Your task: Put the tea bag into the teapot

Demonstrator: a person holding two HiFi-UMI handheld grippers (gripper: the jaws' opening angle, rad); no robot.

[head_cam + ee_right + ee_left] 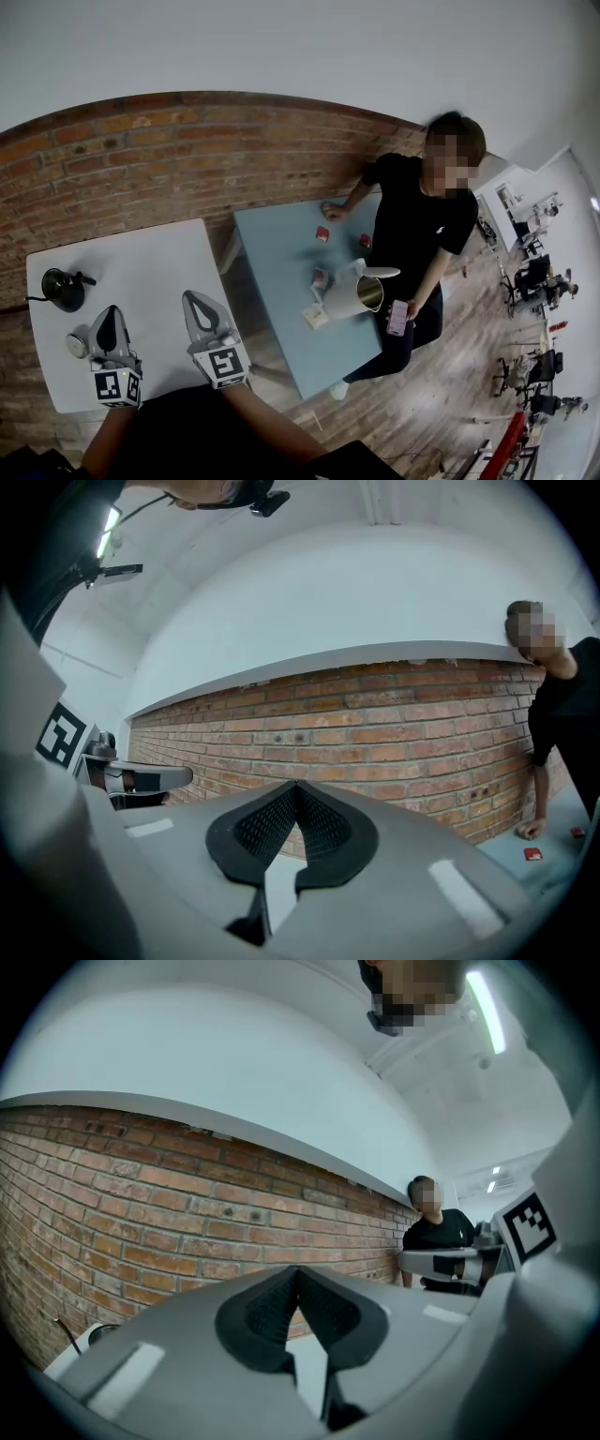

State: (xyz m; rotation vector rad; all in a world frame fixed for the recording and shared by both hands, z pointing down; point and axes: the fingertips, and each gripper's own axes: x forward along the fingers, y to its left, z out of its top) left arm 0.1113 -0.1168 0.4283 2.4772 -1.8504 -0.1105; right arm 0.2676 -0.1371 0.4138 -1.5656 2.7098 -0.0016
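Note:
On the white table [159, 262] stands a black pot with a thin spout [61, 288], far left. Small red tea-bag packets [322, 233] lie on the blue table [272, 244], and they also show in the right gripper view [532, 853]. A white jug with its lid up [354, 292] stands on that table's near right part. My left gripper [110, 311] [298, 1271] and right gripper [194, 297] [296, 787] hover side by side over the white table's near edge. They point level at the brick wall. Both are shut, with nothing between the pads.
A person in black [422, 216] stands at the blue table's far side with a phone [397, 317] in one hand and the other hand [528, 831] on the tabletop. A small round object [77, 345] lies left of my left gripper. A small box [320, 278] sits near the jug.

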